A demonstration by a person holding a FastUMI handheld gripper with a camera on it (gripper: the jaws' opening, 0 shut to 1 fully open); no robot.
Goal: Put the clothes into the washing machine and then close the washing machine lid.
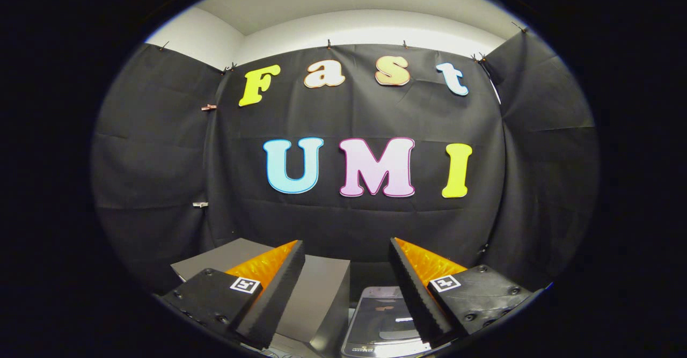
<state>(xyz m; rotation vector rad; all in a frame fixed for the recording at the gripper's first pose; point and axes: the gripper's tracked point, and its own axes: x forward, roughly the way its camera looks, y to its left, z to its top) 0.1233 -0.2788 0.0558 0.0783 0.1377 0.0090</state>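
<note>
1. Washer (382,323) lies low between and just ahead of our fingers, one machine, lid down; we cannot see inside.
2. Gripper (348,285) is spread wide, pinching nothing.
3. One grey box (316,293) stands beside the washer.

The gripper (347,250) had its fingers spread wide with nothing between them, and their bases were cut off below. Past the tips, a grey box (322,288) was partly hidden behind the left finger. The washing machine (384,320), low between the fingers, was half covered by the right finger, its near end cut off.
</note>
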